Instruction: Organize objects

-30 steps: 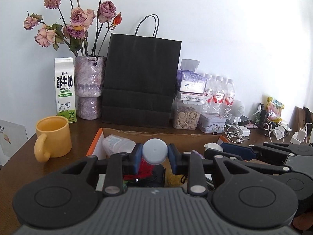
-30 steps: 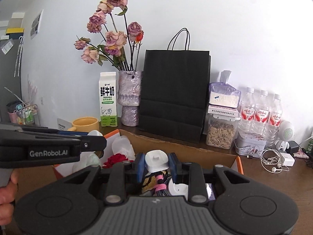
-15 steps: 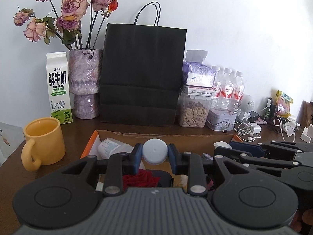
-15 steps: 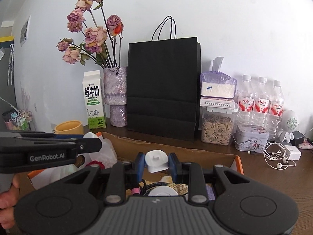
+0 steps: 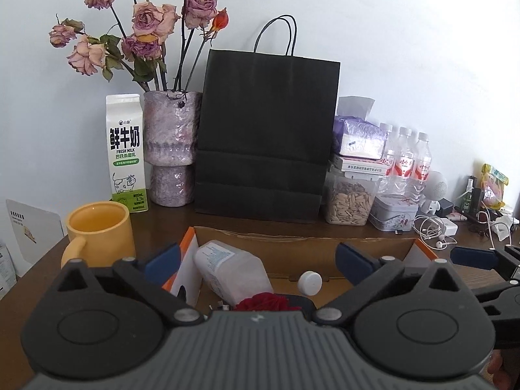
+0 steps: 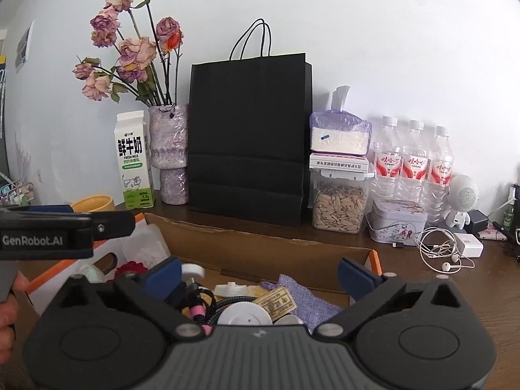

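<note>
White bottle (image 5: 232, 271) lies sideways, cap (image 5: 310, 283) rightward.

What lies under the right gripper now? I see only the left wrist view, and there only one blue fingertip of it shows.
Observer: The right gripper hangs over the cardboard box; its jaws are opening, with nothing between them.
Operator: What is below it?
Observer: A white round disc lies there.
Operator: Is anything soft near it?
Observer: Yes, a purple cloth pouch, on the picture's right of the disc.
</note>
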Motion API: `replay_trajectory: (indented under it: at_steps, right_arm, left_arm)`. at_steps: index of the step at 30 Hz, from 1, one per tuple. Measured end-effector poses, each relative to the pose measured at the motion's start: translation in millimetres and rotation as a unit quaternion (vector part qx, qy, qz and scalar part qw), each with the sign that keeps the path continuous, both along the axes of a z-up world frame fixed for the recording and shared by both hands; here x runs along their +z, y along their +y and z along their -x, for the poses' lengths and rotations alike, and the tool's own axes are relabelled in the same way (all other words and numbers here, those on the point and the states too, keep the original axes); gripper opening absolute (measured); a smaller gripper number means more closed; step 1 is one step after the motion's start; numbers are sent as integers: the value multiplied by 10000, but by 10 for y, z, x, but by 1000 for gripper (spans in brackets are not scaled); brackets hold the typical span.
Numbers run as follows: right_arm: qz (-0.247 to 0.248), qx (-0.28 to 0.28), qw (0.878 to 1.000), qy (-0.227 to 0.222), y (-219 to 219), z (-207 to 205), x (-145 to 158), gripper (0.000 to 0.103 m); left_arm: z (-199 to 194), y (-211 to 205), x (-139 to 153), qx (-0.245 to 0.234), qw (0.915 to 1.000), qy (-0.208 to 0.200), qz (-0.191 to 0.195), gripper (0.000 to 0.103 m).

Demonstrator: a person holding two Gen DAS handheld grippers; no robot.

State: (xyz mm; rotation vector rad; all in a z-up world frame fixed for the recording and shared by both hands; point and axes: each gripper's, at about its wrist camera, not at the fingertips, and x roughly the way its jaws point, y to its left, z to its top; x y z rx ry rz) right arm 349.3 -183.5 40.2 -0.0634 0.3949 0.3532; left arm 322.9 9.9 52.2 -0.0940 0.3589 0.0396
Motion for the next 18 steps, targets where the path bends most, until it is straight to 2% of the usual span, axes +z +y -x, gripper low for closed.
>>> replay_trajectory:
  at_steps: [11, 18]
  right_arm:
    - [37, -52, 9999, 85, -8, -30, -33, 103]
    - [64, -95, 9999, 18, -39, 71, 10, 103]
  left_arm:
    - [-9, -16, -10, -69, 9999, 130, -43, 103]
    - [116, -38, 51, -101, 9999, 51, -92, 103]
